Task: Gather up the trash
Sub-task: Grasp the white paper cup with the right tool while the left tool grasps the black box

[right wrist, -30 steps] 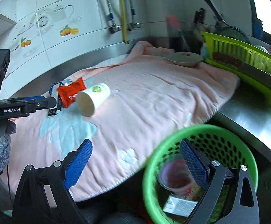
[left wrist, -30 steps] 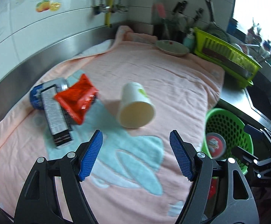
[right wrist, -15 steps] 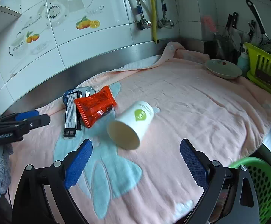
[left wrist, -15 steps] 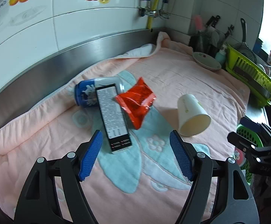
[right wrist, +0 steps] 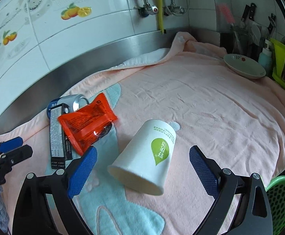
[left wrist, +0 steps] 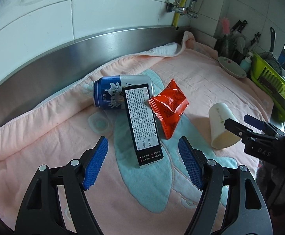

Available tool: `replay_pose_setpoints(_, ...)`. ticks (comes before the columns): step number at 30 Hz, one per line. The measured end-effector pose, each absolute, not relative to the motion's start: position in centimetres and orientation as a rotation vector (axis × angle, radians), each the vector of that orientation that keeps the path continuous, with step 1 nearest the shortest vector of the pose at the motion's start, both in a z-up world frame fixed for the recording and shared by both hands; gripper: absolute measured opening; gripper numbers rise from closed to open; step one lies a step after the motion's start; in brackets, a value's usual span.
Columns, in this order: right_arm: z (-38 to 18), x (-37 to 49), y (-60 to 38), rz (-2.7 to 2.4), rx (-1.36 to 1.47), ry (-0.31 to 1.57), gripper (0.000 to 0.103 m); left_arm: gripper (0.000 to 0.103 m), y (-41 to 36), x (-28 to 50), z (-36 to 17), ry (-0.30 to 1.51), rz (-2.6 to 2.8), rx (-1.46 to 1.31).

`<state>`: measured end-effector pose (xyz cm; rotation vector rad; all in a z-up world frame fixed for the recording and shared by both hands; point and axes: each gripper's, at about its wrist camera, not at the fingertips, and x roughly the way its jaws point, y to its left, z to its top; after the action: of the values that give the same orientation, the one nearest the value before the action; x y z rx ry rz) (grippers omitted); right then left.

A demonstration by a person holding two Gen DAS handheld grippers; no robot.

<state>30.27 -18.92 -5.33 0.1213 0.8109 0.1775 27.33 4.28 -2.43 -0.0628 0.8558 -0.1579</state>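
Closer now, right gripper [right wrist: 142, 168] gapes around paper cup [right wrist: 148, 156] — left gripper [left wrist: 142, 162] wide, empty.

the blue can [left wrist: 115, 93] reads "beer", and the right gripper [left wrist: 246, 125] body is stamped "das".

The left gripper [left wrist: 143, 163] had two matte black plastic arms with triangular cut-outs, each arm carrying a round silver screw head near the knuckle and another further back. Its fingers [left wrist: 96, 163] wore bright blue pads with a fine cross-hatched grip texture. The right gripper [right wrist: 142, 173] was built the same way: black angular frame, silver screws, blue textured pads. Seen from the left wrist camera, its black body bore pale embossed letters reading "DAS". A grey knitted fabric showed behind it.
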Motion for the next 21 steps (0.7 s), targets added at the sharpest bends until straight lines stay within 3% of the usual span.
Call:
replay_pose_setpoints(13,-8.9,34.0,-20.9,0.189,0.331,0.978,0.092,0.077,3.5,30.6,-4.9,0.898,-0.149,-0.070)
replay_pose_setpoints(16,-9.4,34.2,-21.5,0.218,0.398,0.998,0.087,0.077,3.2,31.2,-5.3,0.904,-0.153,-0.067)
replay_pose_setpoints(20,-9.1,34.0,-21.3,0.273,0.428,1.007,0.069,0.077,2.7,32.0,-5.9,0.912,-0.151,-0.050)
replay_pose_setpoints(21,-9.0,33.8,-21.3,0.276,0.429,1.009,0.069,0.077,2.6,32.2,-6.0,0.912,-0.150,-0.049)
